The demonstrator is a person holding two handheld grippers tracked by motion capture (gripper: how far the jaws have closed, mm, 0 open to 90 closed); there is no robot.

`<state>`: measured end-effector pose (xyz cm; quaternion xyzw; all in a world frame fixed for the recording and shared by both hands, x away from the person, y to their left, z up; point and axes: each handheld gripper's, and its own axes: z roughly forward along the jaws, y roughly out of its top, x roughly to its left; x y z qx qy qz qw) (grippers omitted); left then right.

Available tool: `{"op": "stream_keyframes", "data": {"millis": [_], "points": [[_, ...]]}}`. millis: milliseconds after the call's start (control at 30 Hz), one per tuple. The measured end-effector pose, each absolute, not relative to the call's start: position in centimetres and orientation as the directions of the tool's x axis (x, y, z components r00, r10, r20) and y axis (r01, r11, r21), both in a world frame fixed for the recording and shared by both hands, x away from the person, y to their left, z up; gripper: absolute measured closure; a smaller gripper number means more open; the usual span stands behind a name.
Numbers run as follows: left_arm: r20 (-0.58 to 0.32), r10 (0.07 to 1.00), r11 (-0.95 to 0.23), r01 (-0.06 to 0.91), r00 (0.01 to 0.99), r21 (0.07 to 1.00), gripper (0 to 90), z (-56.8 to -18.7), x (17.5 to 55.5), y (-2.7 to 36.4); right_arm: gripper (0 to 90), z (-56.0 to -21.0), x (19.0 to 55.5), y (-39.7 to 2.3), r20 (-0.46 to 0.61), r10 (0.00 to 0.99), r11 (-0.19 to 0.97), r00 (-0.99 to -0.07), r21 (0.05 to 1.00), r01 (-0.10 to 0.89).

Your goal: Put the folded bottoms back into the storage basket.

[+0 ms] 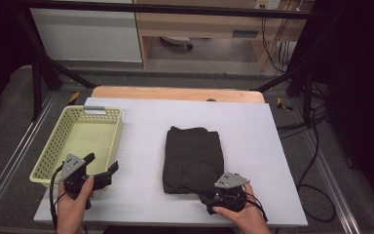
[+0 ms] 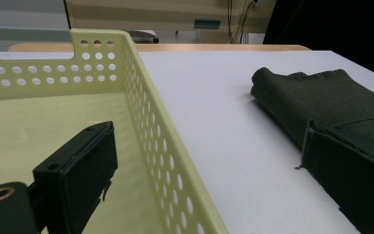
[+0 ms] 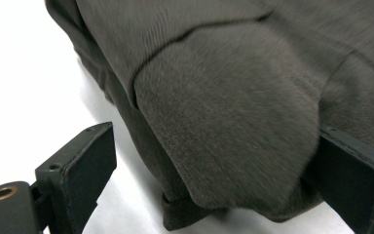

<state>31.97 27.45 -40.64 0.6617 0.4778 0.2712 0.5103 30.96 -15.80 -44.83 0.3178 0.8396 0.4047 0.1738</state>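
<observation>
Folded dark garment [image 1: 193,159] lies near the middle of the white worktop [image 1: 253,131], its near end close to the front edge, with the yellow basket [image 1: 111,141] well apart from it at the left edge. The work in hand looks like getting hold of this garment at its near right corner. In the right gripper view the cloth bulges between the two jaws of the right claw [image 3: 214,180], which stand wide apart and released, their pads not pressing on it. To grip well, I judge the claw should go deeper, so that all the folded layers sit between the pads, then close firmly; catching the top layer alone would let the fold fall open when lifted. The left claw [image 1: 103,168] hangs spread over the basket's near right corner, holding nothing; it could take the garment's near left corner to keep it flat.

The worktop is smooth, white and bare around the cloth. Beyond its far edge are a wooden strip [image 1: 175,92], grey floor, black frame bars, cables and a cabinet.
</observation>
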Motion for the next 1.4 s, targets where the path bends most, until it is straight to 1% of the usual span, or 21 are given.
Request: {"op": "stream_keyframes", "data": {"millis": [100, 233, 333, 467, 500, 533, 600, 633, 700, 833, 900, 1100, 1267, 1400], "points": [[-0.128, 0.909, -0.024, 0.355, 0.397, 0.934, 6.0, -40.6, 32.0, 27.4, 10.2, -45.5, 31.0, -15.5, -0.073, 0.673, 0.502, -0.736, 0.776, 0.383], [-0.128, 0.909, -0.023, 0.355, 0.396, 0.935, 6.0, -40.6, 31.9, 27.4, 17.4, -45.8, 30.9, -15.3, -0.124, 0.681, 0.532, -0.722, 0.761, 0.371], [-0.128, 0.909, -0.023, 0.356, 0.397, 0.934, 6.0, -40.6, 31.9, 27.4, 24.9, -45.8, 30.9, -15.3, -0.161, 0.683, 0.552, -0.713, 0.752, 0.360], [-0.130, 0.907, -0.023, 0.356, 0.399, 0.934, 6.0, -40.6, 31.9, 27.3, 36.6, -45.6, 31.1, -15.4, -0.164, 0.683, 0.555, -0.712, 0.750, 0.360], [-0.130, 0.907, -0.023, 0.356, 0.399, 0.934, 6.0, -40.6, 31.9, 27.3, 36.6, -45.6, 31.1, -15.4, -0.164, 0.683, 0.555, -0.712, 0.750, 0.360], [-0.131, 0.907, -0.022, 0.356, 0.399, 0.934, 6.0, -40.6, 31.9, 27.3, 42.9, -45.4, 31.1, -15.5, -0.164, 0.681, 0.554, -0.714, 0.754, 0.354], [-0.133, 0.906, -0.021, 0.358, 0.402, 0.934, 6.0, -40.6, 31.9, 27.3, 49.5, -45.3, 31.1, -15.7, -0.160, 0.678, 0.547, -0.717, 0.762, 0.347], [-0.133, 0.906, -0.022, 0.358, 0.403, 0.934, 6.0, -40.6, 31.9, 27.3, 49.5, -45.3, 31.1, -15.7, -0.160, 0.678, 0.547, -0.717, 0.762, 0.347], [-0.134, 0.904, -0.023, 0.359, 0.405, 0.933, 6.0, -40.5, 31.8, 27.3, 56.8, -45.0, 31.0, -15.8, -0.152, 0.678, 0.536, -0.719, 0.771, 0.344], [-0.137, 0.902, -0.022, 0.359, 0.410, 0.933, 6.0, -40.5, 31.8, 27.3, 60.0, -44.8, 31.0, -16.0, -0.152, 0.671, 0.536, -0.725, 0.775, 0.334], [-0.140, 0.900, -0.019, 0.358, 0.413, 0.934, 5.9, -40.4, 31.6, 27.3, 60.7, -44.6, 30.9, -16.1, -0.149, 0.671, 0.533, -0.727, 0.778, 0.332], [-0.109, 0.897, -0.050, 0.343, 0.429, 0.938, 5.7, -39.6, 31.0, 26.7, 60.7, -44.3, 30.0, -16.6, -0.133, 0.663, 0.532, -0.737, 0.776, 0.339], [-0.101, 0.885, -0.062, 0.330, 0.455, 0.942, 5.7, -38.6, 30.8, 25.2, 60.5, -44.1, 29.2, -17.1, -0.132, 0.653, 0.540, -0.746, 0.771, 0.336], [-0.080, 0.873, -0.097, 0.332, 0.482, 0.938, 5.7, -38.2, 31.7, 23.4, 59.7, -44.2, 29.1, -17.2, -0.131, 0.649, 0.544, -0.750, 0.768, 0.337]]}}
